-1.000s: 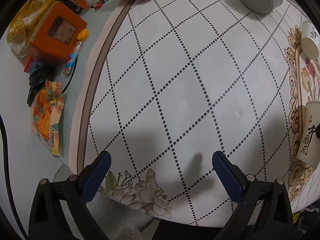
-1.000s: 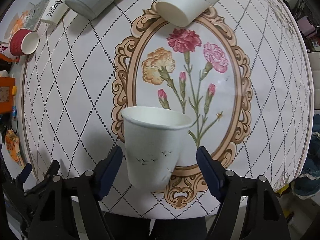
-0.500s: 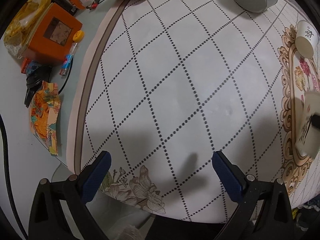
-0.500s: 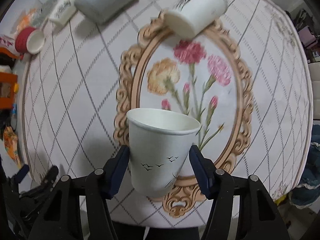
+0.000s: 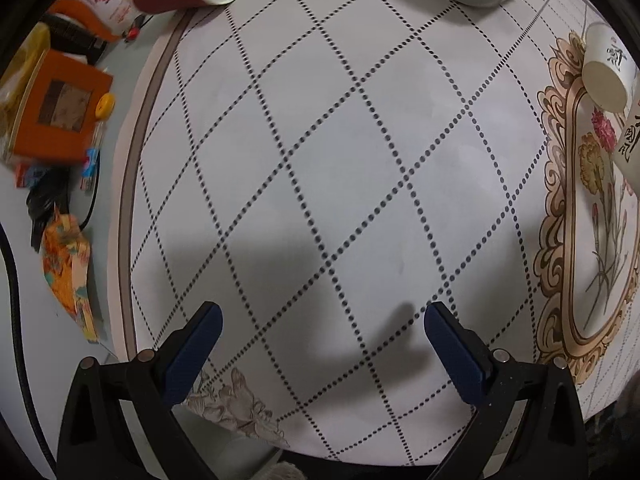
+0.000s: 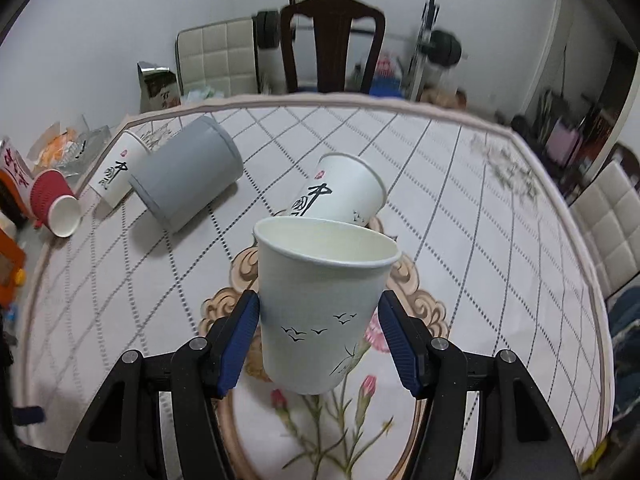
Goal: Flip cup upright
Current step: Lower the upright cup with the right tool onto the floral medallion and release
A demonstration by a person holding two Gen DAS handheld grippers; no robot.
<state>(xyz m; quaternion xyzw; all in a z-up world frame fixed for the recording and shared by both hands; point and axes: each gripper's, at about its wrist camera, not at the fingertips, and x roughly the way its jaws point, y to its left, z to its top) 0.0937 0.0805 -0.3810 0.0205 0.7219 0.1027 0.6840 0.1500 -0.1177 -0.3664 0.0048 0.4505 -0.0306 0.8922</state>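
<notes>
My right gripper (image 6: pixel 320 336) is shut on a white paper cup (image 6: pixel 320 304) with small black birds printed on it. The cup's mouth faces up and it hangs above the flower oval of the tablecloth (image 6: pixel 500 240). The same cup shows at the right edge of the left wrist view (image 5: pixel 631 148). My left gripper (image 5: pixel 320 332) is open and empty, low over the dotted-diamond part of the cloth (image 5: pixel 320 160). A second white cup with black characters (image 6: pixel 340 192) lies on its side behind the held cup; it also shows in the left wrist view (image 5: pixel 606 68).
A grey cup (image 6: pixel 186 172), a third white cup (image 6: pixel 116 170) and a red ribbed cup (image 6: pixel 54 202) lie on their sides at the table's far left. An orange box (image 5: pixel 56 112) and wrappers (image 5: pixel 68 276) sit off the cloth. A dark chair (image 6: pixel 332 44) stands behind the table.
My right gripper closed on the cup, lifted it and tilted from looking down at the table to looking across it. The left gripper shifted slightly, still open.
</notes>
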